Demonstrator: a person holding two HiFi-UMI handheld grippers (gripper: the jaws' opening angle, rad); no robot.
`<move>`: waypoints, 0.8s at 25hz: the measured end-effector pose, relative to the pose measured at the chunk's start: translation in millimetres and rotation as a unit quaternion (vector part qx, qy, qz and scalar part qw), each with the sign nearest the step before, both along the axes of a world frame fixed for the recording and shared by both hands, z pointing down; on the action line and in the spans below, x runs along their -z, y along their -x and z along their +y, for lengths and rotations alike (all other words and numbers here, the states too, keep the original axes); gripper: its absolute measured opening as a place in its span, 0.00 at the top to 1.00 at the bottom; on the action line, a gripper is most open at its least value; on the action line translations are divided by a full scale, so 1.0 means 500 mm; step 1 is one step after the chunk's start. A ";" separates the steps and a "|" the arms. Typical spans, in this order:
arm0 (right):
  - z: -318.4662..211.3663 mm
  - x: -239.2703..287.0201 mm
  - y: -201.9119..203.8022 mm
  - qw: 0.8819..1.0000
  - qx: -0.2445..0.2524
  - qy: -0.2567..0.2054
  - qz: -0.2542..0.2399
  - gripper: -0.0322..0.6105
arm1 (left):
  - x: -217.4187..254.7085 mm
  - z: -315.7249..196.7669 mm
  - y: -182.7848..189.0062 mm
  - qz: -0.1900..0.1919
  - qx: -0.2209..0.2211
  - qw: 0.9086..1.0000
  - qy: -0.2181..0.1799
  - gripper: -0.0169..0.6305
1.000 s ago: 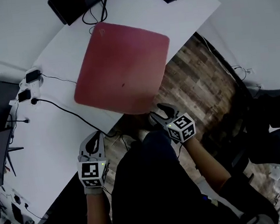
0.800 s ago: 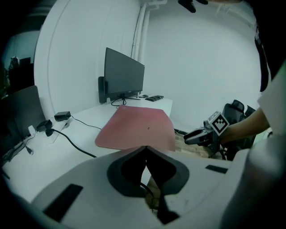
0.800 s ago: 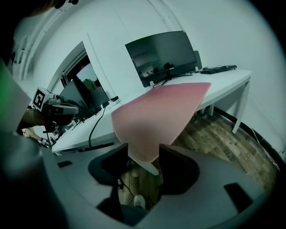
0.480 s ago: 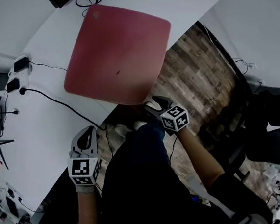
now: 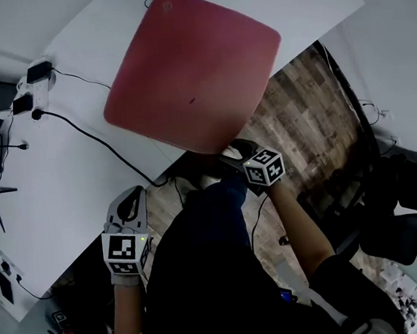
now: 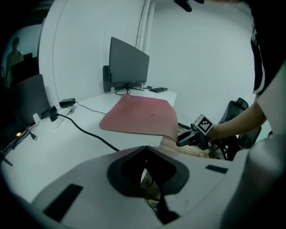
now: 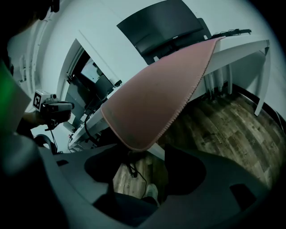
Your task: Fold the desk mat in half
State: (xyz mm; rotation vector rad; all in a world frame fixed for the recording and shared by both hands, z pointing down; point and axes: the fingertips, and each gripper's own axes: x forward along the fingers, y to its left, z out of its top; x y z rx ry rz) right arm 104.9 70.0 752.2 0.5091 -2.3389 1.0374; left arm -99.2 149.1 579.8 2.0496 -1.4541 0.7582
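Note:
A red desk mat (image 5: 192, 72) lies flat on the white desk (image 5: 63, 176), and its near corner (image 7: 134, 141) juts out past the desk's edge over the floor. My right gripper (image 5: 236, 152) is just below that corner. Its jaws have just been opening and now stand wide, with the corner hanging over the gap (image 7: 145, 154) and no pad pressing on it. My left gripper (image 5: 131, 201) hangs beside the desk's front edge, well to the left of the mat, with its tips (image 6: 145, 150) together and nothing in them. The right gripper (image 6: 187, 139) also shows in the left gripper view.
A black cable (image 5: 96, 140) runs across the desk from a power strip (image 5: 28, 88) at the left. A monitor (image 6: 128, 65) and a keyboard (image 6: 158, 90) stand at the back. Below are wooden floor (image 5: 300, 124), a dark office chair (image 5: 410, 202) and my dark trousers (image 5: 211, 272).
The right gripper has drawn in closer under the mat's overhanging corner. The left gripper stays low by the desk's front edge. The mat lies as before.

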 end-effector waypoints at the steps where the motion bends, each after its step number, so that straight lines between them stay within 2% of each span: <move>1: -0.001 0.000 0.006 1.000 0.007 0.002 -0.004 0.51 | -0.002 0.001 0.002 0.000 0.002 1.000 0.001 0.96; 7: 0.008 0.012 0.046 0.998 0.060 -0.006 -0.017 0.51 | -0.004 0.001 0.018 -0.001 0.005 1.000 -0.001 0.96; 14: 0.023 0.041 0.037 0.998 0.057 -0.007 -0.022 0.51 | 0.005 0.000 0.013 -0.001 0.000 1.000 -0.008 0.96; 20: 0.043 0.082 0.014 0.998 0.046 -0.015 -0.031 0.51 | 0.010 0.010 -0.004 -0.013 -0.021 1.000 -0.012 0.96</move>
